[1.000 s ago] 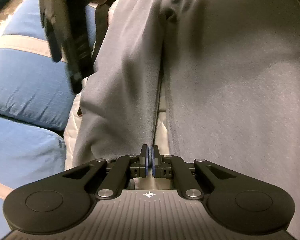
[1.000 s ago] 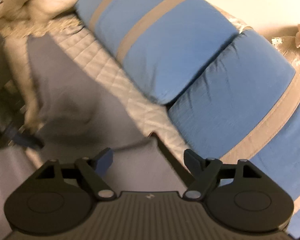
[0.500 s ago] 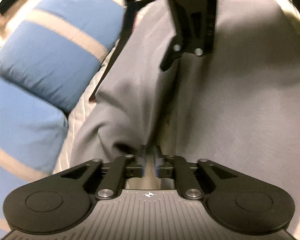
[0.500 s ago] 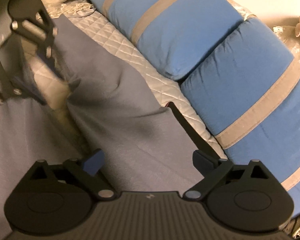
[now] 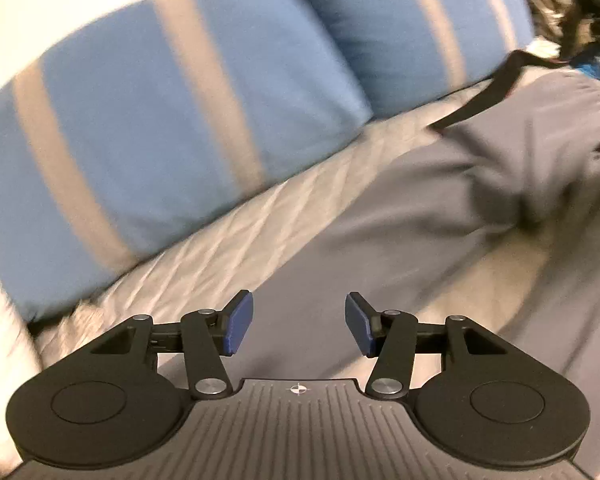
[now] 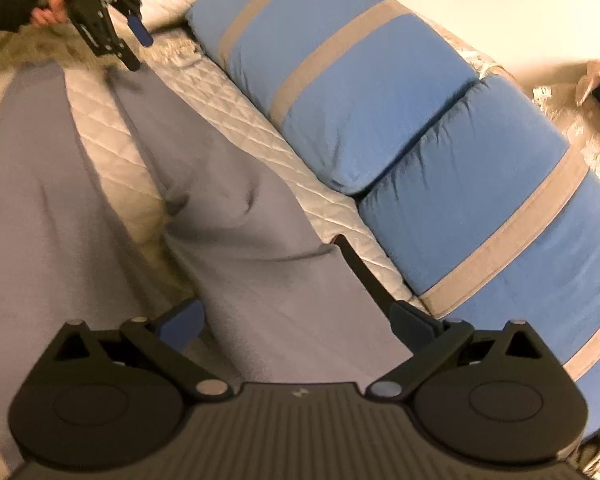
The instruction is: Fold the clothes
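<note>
we see a bed with a quilted pale cover (image 6: 236,108). grey trousers (image 6: 260,264) lie spread flat on it, legs apart. two blue pillows with tan stripes (image 6: 380,92) rest along its edge, just beside the trousers.
</note>
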